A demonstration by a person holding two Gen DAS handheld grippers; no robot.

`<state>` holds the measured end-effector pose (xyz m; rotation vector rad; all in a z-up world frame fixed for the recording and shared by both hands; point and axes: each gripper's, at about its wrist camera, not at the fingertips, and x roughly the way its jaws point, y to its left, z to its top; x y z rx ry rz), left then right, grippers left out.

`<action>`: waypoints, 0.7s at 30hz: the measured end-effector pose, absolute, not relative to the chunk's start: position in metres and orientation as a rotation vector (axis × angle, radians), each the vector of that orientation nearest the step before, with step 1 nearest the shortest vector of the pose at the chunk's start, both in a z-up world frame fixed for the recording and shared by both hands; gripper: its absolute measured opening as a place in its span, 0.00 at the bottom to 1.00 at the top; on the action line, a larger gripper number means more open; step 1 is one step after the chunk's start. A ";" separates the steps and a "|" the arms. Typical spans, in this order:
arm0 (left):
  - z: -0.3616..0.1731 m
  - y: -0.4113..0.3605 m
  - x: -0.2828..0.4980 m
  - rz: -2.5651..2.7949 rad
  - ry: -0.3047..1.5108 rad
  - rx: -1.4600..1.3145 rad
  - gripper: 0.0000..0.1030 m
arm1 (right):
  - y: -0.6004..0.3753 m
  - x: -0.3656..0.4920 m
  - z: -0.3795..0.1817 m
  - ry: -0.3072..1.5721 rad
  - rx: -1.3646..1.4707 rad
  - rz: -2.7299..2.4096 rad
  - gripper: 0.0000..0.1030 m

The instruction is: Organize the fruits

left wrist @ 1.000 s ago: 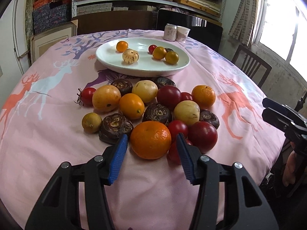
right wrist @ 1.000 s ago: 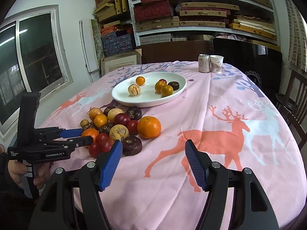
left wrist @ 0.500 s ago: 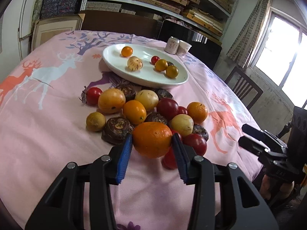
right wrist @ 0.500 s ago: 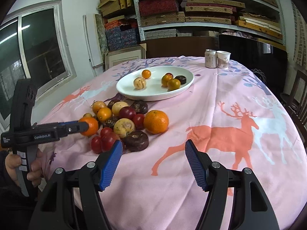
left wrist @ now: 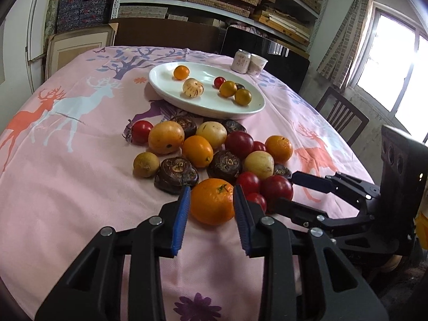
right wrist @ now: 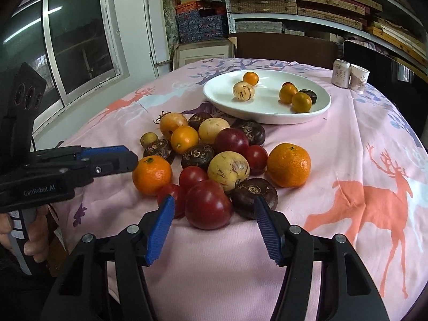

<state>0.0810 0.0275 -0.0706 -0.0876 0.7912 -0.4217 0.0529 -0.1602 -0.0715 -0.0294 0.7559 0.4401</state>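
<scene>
A pile of mixed fruit (left wrist: 211,149) lies on the pink deer tablecloth, in front of a white plate (left wrist: 206,101) that holds several small fruits. At the pile's near edge sits an orange mandarin (left wrist: 212,202). My left gripper (left wrist: 211,190) is closing on it, and both blue pads touch its sides. The right wrist view shows that same mandarin (right wrist: 151,175) at the left gripper's fingertips (right wrist: 125,159). My right gripper (right wrist: 214,200) is closing too. A dark red fruit (right wrist: 208,206) lies between its fingers with gaps on both sides.
A drinks can (left wrist: 241,61) and a paper cup (left wrist: 257,65) stand behind the plate at the table's far edge. A dark wooden chair (left wrist: 339,117) is off the table's right side. Shelves of boxes fill the back wall. A second mandarin (right wrist: 289,164) lies on the pile's right.
The left gripper's jaws have come together from wide apart onto the mandarin. The right gripper has moved in and down to the pile and now straddles the dark red fruit, jaws slightly narrower.
</scene>
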 end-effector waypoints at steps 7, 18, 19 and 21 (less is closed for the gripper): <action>-0.083 0.019 0.084 -0.415 0.798 -0.048 0.41 | -0.154 0.055 -0.073 0.746 -0.085 0.426 0.60; -0.084 0.018 0.077 -0.415 0.801 0.016 0.53 | -0.153 0.055 -0.073 0.757 -0.090 0.464 0.60; -0.084 0.016 0.075 -0.423 0.798 0.028 0.53 | -0.152 0.056 -0.073 0.754 -0.096 0.466 0.60; -0.083 0.012 0.072 -0.436 0.795 0.037 0.53 | -0.151 0.057 -0.073 0.747 -0.098 0.469 0.60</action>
